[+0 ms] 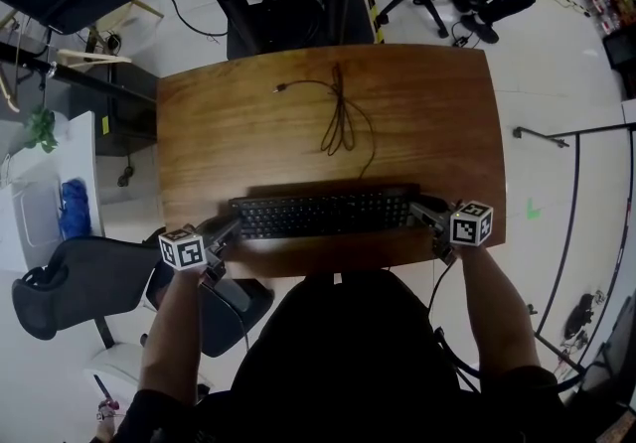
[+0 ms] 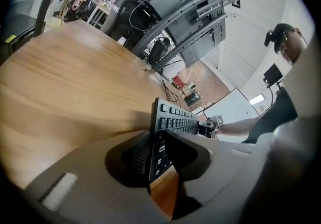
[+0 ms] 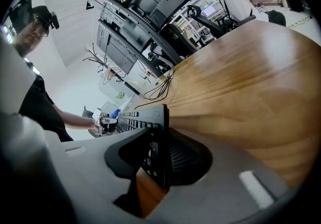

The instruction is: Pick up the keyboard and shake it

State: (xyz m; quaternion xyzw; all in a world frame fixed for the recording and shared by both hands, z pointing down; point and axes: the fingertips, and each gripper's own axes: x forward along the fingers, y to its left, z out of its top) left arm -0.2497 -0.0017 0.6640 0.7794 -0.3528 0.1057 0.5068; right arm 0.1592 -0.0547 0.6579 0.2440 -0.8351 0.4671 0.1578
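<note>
Left tool (image 1: 227, 229): jaws closed on the left end of the keyboard (image 1: 323, 214), one jaw over the keys and the ribbed one under the base; both appeared to press on it.
Keyboard: black, full length, lying across the near edge of the desk (image 1: 417, 113), spanning from one tool to the other. Whether it had left the wood could not be told.
Cable (image 1: 340, 118): loosely bundled on the desk beyond the keyboard, apart from it, one plug end trailing to the left.
Right tool (image 1: 427, 213): jaws closed on the right end of the keyboard in the same way, ribbed jaw beneath, with the end seated deep between them.
Step in hand: the grasp, judged to be just made at both ends; lifting and shaking were not yet evident.
Next move: judged to call for raising both ends together so that the keyboard stayed level, clearing the desk edge, then short matched strokes. An uneven pull could twist the board out of one grip.
Count: one keyboard, two tools, one cable, one desk.
</note>
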